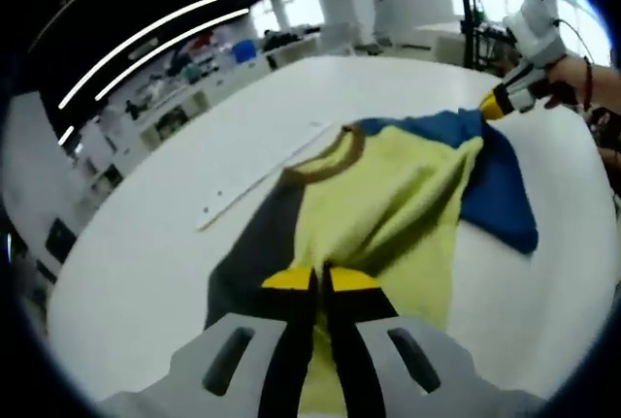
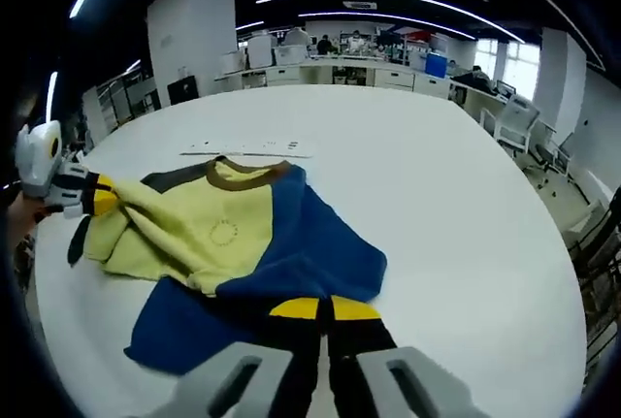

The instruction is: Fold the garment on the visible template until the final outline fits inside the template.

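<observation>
- Two grippers hold the garment (image 2: 233, 243) at the same time. The left gripper (image 1: 320, 280) has its yellow-tipped jaws pressed together on the yellow-green cloth, and the right gripper (image 2: 323, 309) has its jaws together on the blue edge near the hem.
- Each gripper also appears in the other view: the right gripper at the blue corner in the left gripper view, the left one at the bunched yellow-green part in the right gripper view (a hand is behind each).
- The garment lies on the white table (image 2: 446, 195), with its brown collar (image 2: 243, 177) toward the far side and a dark sleeve (image 1: 254, 243) on one side. It is partly lifted and wrinkled, not flat.
- A pale strip (image 2: 250, 149) lies on the table just beyond the collar. I cannot tell if it belongs to the template, and I cannot see the outline of the template itself.
- First risk, in my judgement: if one gripper pulls more strongly than the other, the cloth can slip out of the jaws and the fold falls crooked.
- Second risk: the jaws may pinch only one layer, so the layer under it stays behind and wrinkles remain inside the fold.
- Third risk: dragging the garment sideways can bring its outline outside the template, or toward the table edge.
</observation>
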`<state>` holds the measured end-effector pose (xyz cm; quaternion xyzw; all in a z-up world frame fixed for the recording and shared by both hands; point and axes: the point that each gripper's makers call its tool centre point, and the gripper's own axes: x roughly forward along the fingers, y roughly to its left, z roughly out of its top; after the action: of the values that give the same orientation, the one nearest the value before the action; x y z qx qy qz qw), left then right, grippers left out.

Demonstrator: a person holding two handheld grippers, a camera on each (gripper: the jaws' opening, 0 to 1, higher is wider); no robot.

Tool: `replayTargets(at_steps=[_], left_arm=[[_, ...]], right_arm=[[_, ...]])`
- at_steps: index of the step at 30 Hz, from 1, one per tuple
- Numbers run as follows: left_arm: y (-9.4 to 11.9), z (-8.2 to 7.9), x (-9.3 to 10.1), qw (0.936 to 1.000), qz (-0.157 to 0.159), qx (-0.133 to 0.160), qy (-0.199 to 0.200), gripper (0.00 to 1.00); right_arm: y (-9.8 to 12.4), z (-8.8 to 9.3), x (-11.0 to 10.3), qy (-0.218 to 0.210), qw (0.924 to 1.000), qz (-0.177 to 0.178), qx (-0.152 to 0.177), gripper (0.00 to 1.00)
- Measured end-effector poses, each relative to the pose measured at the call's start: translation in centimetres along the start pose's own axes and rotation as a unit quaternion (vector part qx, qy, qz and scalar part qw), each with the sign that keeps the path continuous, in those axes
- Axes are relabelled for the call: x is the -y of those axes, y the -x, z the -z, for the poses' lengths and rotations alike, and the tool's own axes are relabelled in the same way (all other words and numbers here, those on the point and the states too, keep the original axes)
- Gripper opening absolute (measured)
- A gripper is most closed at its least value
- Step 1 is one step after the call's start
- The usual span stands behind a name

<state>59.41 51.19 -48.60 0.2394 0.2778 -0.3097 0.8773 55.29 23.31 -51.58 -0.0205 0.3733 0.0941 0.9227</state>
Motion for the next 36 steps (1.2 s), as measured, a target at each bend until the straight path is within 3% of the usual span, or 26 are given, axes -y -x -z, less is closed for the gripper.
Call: replayTargets(at_steps=[3,5,8,16,19,22,29,36], left_arm=[[0.6,-0.2,-0.8,0.9995,-0.022,-0.001,0.023,0.10],[1.2,-1.0,-1.2,0.9993,-0.037,0.011,0.002,0.17],[1.9,-1.7,-0.9,0.9992,-0.036,0.018,-0.004,0.21],[4.1,-5.0,1.6,0.9968,0.003,0.079,-0.004,0.27],[4.6,-5.6,2.9,0.9957,0.016,0.090,-0.015,0.27],[5.0,-5.6,4.3,0.9947,0.031,0.096,-0.020,0.27],[4.8,-4.4,8.2,0.9906,0.082,0.104,-0.037,0.26],[4.2,-2.3,9.6,0.9908,0.095,0.086,-0.043,0.24]], right_arm=[[-0.2,0.1,-0.4,0.000,1.0000,0.000,0.001,0.00],[-0.1,0.0,-0.7,-0.003,1.0000,-0.001,0.004,0.02],[-0.1,-0.2,-1.0,-0.006,1.0000,0.000,0.008,0.10],[1.1,-0.1,-1.7,-0.006,0.9997,0.022,0.007,0.55],[1.8,0.4,-2.1,-0.016,0.9994,0.029,0.006,0.62],[2.6,0.9,-2.8,-0.039,0.9987,0.031,0.006,0.69],[4.2,2.3,-5.6,-0.044,0.9989,0.018,0.003,0.71],[5.3,3.9,-9.0,-0.048,0.9988,0.010,-0.001,0.69]])
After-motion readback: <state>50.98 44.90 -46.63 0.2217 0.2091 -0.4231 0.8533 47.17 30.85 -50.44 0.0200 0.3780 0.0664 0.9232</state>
